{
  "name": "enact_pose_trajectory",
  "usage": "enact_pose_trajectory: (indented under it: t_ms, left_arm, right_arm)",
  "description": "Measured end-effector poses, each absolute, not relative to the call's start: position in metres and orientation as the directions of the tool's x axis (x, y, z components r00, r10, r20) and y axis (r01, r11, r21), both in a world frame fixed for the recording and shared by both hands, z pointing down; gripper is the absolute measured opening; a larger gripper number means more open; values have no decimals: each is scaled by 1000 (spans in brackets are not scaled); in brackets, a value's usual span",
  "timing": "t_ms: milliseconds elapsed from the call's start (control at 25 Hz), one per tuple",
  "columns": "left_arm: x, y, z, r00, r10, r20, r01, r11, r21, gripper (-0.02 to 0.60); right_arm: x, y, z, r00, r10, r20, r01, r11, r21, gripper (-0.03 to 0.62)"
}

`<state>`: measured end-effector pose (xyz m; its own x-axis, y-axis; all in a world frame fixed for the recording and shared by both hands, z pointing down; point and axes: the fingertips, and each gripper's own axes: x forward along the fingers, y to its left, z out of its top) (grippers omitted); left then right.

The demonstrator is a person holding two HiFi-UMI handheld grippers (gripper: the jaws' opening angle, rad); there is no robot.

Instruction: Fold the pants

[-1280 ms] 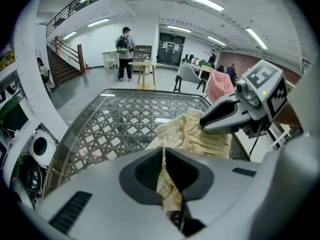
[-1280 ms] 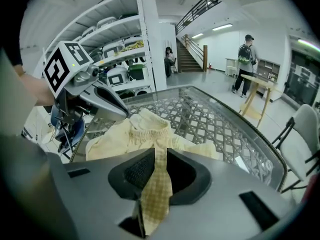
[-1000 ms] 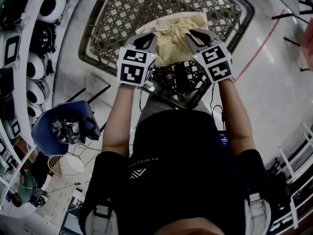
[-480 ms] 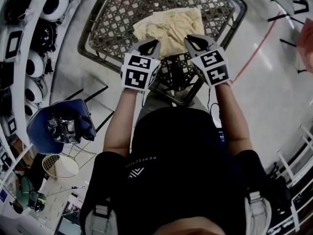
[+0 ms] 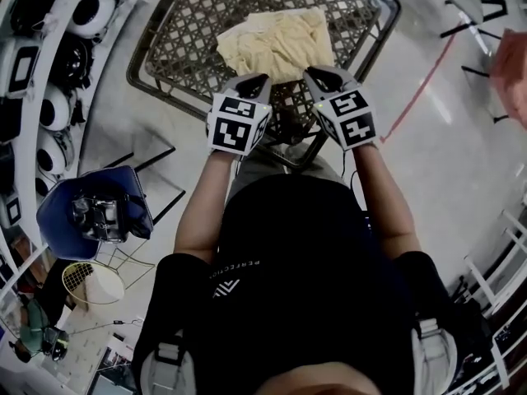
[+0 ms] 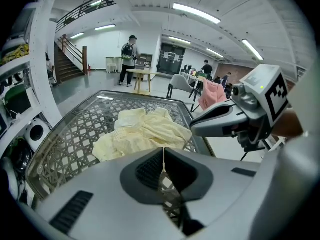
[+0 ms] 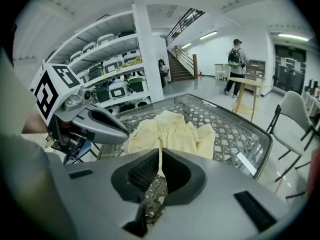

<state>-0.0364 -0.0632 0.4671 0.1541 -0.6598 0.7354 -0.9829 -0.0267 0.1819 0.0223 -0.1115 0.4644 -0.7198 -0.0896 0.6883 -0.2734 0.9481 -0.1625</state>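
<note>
Pants: a pale yellow, wrinkled, loosely folded bundle on the lattice table, upper centre of the head view, with the lower edge near the table's near rim.

Left gripper: jaws together, nothing between them. It sits just below the bundle in the frame and is not touching it.

Right gripper: jaws have just been closing and now meet, empty. It sits beside the left one.

Hazards, as I judge them:
- If I advance with the jaws shut, they will push the cloth and undo the fold.
- If I pinch only the top layer, the bundle will drag open.
- If I pull toward the lower frame, the cloth could slide off the rim.
- The grippers are close together and could collide.
</note>
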Motion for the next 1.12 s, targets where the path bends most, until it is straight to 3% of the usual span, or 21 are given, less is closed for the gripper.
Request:
enact_pose_trajectory:
  t_ms: [1120]
  left_arm:
    - [5,-24,476,170,-641,748,-980,-30,196,17]
  right_arm:
    - [55,-70,470,-728,-73,682,-306,924,-227,37]
